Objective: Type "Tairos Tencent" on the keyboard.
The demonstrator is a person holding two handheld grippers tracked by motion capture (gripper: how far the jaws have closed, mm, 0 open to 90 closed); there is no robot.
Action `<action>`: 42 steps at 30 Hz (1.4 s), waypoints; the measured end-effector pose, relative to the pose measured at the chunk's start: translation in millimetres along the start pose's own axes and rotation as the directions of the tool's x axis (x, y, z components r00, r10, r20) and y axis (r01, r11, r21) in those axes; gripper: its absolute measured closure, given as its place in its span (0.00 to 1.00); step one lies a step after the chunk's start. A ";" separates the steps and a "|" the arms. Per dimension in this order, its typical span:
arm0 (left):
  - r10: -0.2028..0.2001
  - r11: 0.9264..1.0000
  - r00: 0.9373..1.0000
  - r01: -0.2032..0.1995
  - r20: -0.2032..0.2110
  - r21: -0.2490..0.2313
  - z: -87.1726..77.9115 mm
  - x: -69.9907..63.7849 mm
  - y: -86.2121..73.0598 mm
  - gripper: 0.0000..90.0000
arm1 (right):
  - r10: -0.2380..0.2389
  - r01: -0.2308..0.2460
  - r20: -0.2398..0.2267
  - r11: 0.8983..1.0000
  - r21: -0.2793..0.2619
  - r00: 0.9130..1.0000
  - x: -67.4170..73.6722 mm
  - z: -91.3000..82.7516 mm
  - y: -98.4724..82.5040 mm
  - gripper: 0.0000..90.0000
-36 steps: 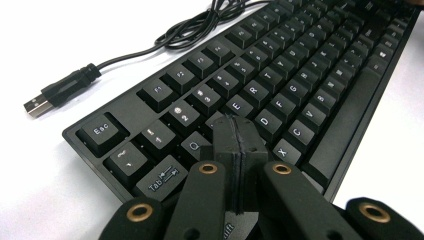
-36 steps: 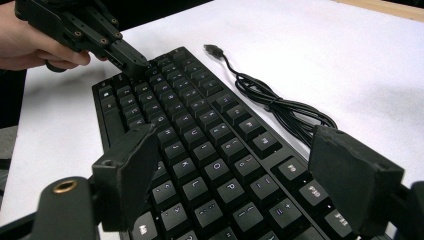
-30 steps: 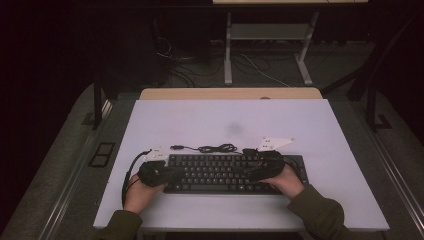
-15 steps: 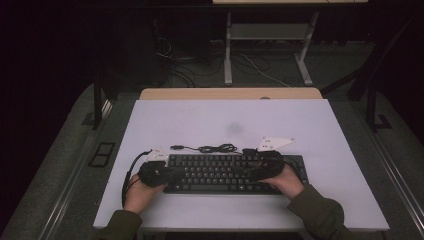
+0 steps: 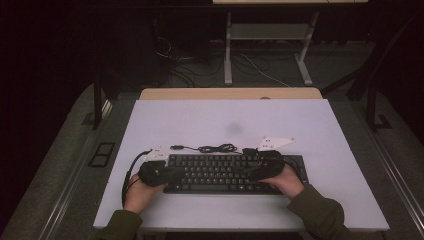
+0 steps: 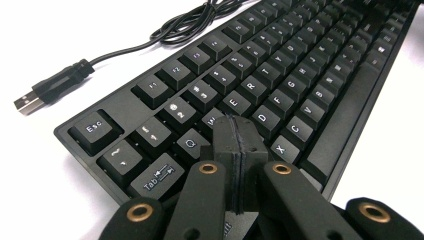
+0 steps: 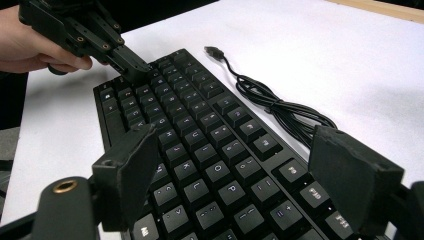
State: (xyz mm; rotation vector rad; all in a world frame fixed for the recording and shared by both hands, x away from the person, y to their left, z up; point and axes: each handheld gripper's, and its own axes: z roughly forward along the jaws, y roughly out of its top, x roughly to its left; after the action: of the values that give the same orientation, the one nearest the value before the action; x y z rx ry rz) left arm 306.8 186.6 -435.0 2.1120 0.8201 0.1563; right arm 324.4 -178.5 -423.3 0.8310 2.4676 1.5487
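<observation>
Keyboard (image 5: 225,172), black and full-sized, lies flat on the white table (image 5: 310,125) near the person's edge, its long side running across the high view. Its black cable (image 5: 212,148) sits coiled just behind the top row, with the USB plug (image 6: 47,90) resting loose on the tabletop off the Esc corner.

Left gripper (image 6: 239,150) has its two jaws pressed flat together, with nothing between them. The joined tips rest over the letter keys at the keyboard's left end, around the Q, W and A area; they cover the keys beneath, and whether they actually press one down cannot be told. In the right gripper view the same gripper (image 7: 131,67) angles down from the left hand (image 7: 37,42) onto that end of the board, its tip touching or almost touching the keys.

Right gripper (image 7: 245,175) has its jaws standing wide apart, holding nothing. The two pads hang above the right half of the keyboard, one over the middle letter keys, the other toward the function-key row and the board's back edge, with several key columns open between them. In the high view the right hand (image 5: 287,180) rests at the keyboard's front right.
</observation>
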 end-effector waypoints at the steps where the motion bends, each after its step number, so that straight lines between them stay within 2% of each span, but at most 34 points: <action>1: 0.002 1.000 1.000 -0.002 0.000 0.001 0.0 0.0 0.1 0.99 | 0.000 0.000 0.000 1.000 0.000 1.000 0.0 0.0 0.0 0.22; 10: 0.006 1.000 1.000 -0.006 0.005 -0.026 -2.2 -2.3 3.3 0.99 | -0.004 0.004 0.008 1.000 -0.001 1.000 0.0 1.0 1.2 0.21; 15: 0.004 0.999 1.000 -0.004 0.009 -0.047 -3.1 -4.4 5.4 0.93 | 0.005 -0.005 0.017 1.000 0.000 1.000 0.1 2.1 2.6 0.21; 22: 0.013 0.998 1.000 -0.012 0.010 -0.067 -1.8 -9.1 8.8 0.80 | -0.011 0.011 0.012 1.000 0.012 1.000 1.0 5.9 5.5 0.26; 30: 0.007 0.996 1.000 -0.006 0.010 -0.092 0.4 -13.1 10.8 0.60 | 0.000 0.000 0.012 1.000 0.011 1.000 0.0 10.5 10.8 0.29; 33: 0.011 0.996 1.000 -0.010 0.005 -0.089 2.7 -15.3 10.9 0.53 | 0.004 -0.004 0.006 1.000 0.009 1.000 -0.1 13.1 12.4 0.36; 40: 0.023 0.994 1.000 -0.024 -0.007 -0.102 6.7 -19.8 12.6 0.36 | 0.001 -0.001 0.003 1.000 0.014 1.000 0.7 19.8 15.0 0.44; 42: 0.029 0.994 1.000 -0.029 -0.007 -0.105 8.4 -20.6 12.7 0.32 | 0.004 -0.004 -0.002 1.000 0.013 1.000 1.7 21.1 15.4 0.49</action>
State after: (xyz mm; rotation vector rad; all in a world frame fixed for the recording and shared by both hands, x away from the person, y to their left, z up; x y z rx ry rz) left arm 300.3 163.1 -427.3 2.0262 0.7685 0.2166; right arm 336.7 -155.7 -419.6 0.8368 2.4823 1.5370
